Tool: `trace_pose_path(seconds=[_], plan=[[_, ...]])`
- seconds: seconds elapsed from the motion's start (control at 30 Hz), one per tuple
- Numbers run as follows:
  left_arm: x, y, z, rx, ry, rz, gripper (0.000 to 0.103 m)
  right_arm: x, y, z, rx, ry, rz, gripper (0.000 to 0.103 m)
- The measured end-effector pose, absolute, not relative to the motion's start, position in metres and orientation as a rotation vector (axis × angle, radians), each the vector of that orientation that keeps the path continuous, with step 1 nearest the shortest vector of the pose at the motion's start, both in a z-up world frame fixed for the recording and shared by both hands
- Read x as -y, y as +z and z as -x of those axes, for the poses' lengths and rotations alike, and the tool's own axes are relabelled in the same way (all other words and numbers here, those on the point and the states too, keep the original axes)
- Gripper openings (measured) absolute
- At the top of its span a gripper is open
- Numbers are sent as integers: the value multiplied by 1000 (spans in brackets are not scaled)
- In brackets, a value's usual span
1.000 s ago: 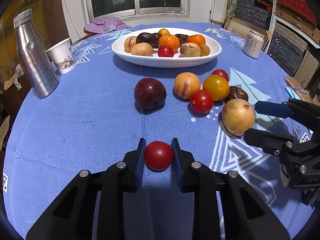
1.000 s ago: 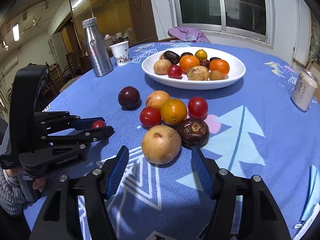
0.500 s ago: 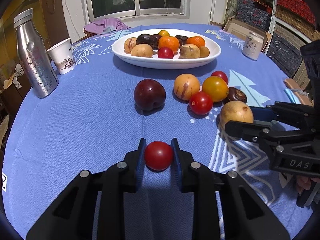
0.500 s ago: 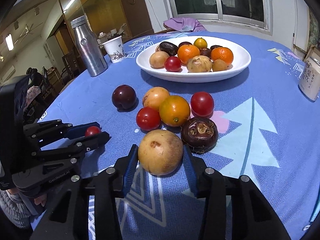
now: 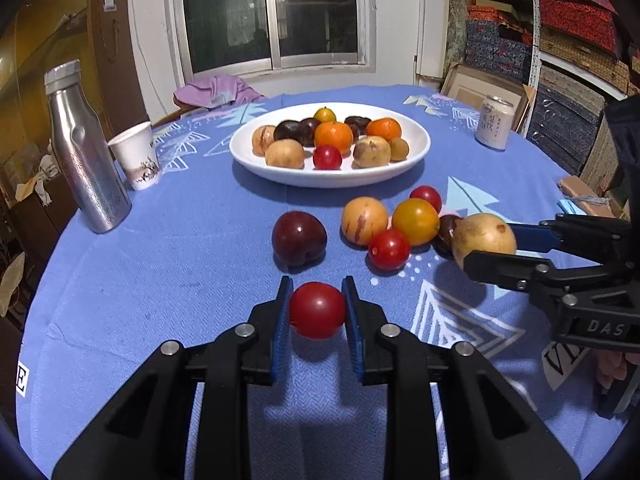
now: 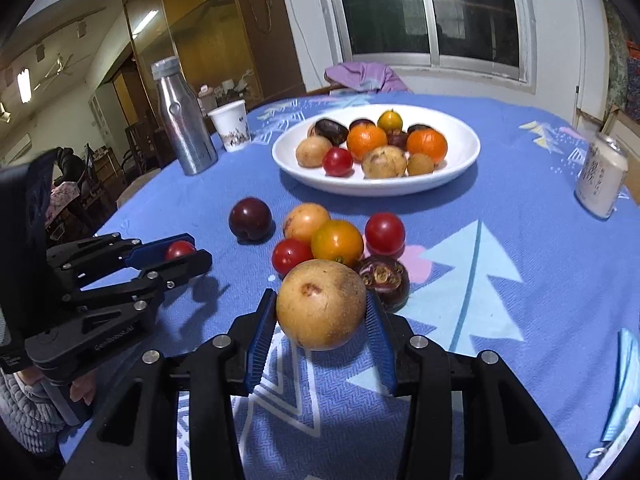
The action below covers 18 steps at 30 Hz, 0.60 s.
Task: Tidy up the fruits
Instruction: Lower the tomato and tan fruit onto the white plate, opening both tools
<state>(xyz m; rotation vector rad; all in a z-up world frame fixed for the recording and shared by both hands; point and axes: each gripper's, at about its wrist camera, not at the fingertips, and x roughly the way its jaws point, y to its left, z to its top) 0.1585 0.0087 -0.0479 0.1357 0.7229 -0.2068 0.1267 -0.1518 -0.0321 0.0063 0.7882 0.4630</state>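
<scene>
My left gripper (image 5: 317,312) is shut on a small red tomato (image 5: 317,310), held just above the blue tablecloth. My right gripper (image 6: 321,306) is shut on a round tan fruit (image 6: 321,305), lifted slightly off the cloth; the same tan fruit (image 5: 483,236) shows in the left wrist view. Loose on the cloth lie a dark plum (image 5: 299,238), a striped yellow fruit (image 5: 363,220), an orange tomato (image 5: 415,221), two red tomatoes (image 5: 389,249) and a dark brown mangosteen (image 6: 383,278). A white plate (image 5: 416,160) behind them holds several fruits.
A steel bottle (image 5: 84,156) and a paper cup (image 5: 136,156) stand at the left of the table. A drink can (image 5: 495,121) stands at the right. A purple cloth (image 5: 216,90) lies at the far edge. Boxes are stacked on shelves at the right.
My right gripper moved forward, closed on the tan fruit and raised it a little. My left gripper stayed shut on the red tomato and tilted up, lifting it slightly.
</scene>
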Motion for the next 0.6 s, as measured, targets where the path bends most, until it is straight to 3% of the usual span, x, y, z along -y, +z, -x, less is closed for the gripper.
trace_pose_path(seconds=[0.2, 0.43, 0.6], plan=[[-13, -5, -170, -630, -157, -132, 24, 169, 10, -127, -679, 449, -34, 45], [-17, 85, -217, -487, -118, -44, 24, 194, 117, -162, -459, 408, -104, 45], [-6, 100, -254, -464, -94, -27, 24, 196, 141, -197, -397, 421, -165, 45]])
